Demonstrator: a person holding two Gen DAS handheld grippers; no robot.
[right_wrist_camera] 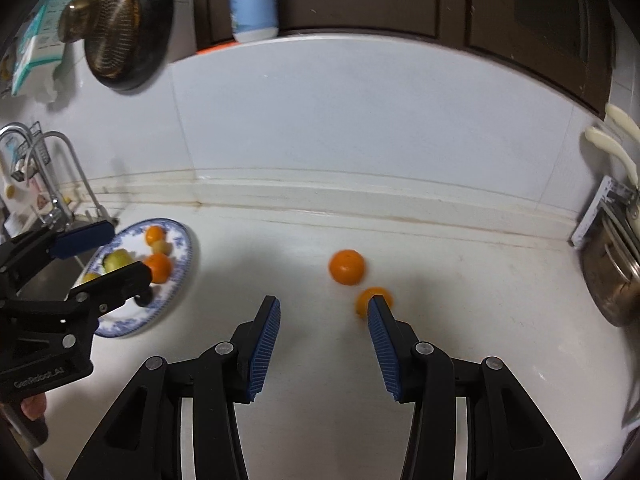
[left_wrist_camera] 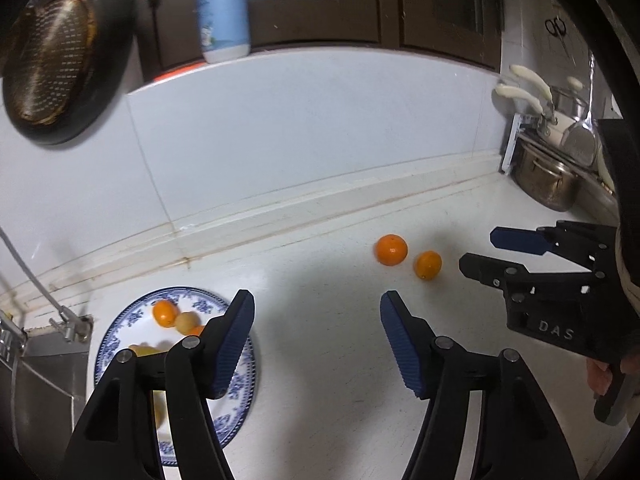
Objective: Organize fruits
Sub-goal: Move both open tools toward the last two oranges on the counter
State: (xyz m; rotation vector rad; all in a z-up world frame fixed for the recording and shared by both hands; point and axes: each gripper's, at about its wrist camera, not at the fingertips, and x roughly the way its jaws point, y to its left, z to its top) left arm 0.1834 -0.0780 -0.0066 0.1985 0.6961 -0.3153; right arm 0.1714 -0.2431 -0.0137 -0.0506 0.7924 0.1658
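Two oranges lie loose on the white counter: a larger one (left_wrist_camera: pixel 391 249) (right_wrist_camera: pixel 347 267) and a smaller one (left_wrist_camera: pixel 427 265) (right_wrist_camera: pixel 365 300) beside it. A blue-patterned plate (left_wrist_camera: pixel 120 332) (right_wrist_camera: pixel 182 264) at the left holds several oranges and yellowish fruits. My left gripper (left_wrist_camera: pixel 317 304) is open and empty, above the counter just right of the plate. My right gripper (right_wrist_camera: pixel 324 306) is open and empty, just short of the loose oranges; its right finger hides part of the smaller one. It shows in the left wrist view (left_wrist_camera: pixel 478 252), and my left gripper shows in the right wrist view (right_wrist_camera: pixel 126 252).
A steel sink (left_wrist_camera: pixel 44 380) with a tap (right_wrist_camera: pixel 60 168) lies left of the plate. Steel pots (left_wrist_camera: pixel 548 184) (right_wrist_camera: pixel 612 272) and white-handled utensils stand at the right. A dark pan (left_wrist_camera: pixel 60 56) hangs on the tiled wall, with a blue bottle (left_wrist_camera: pixel 222 12) on the ledge above.
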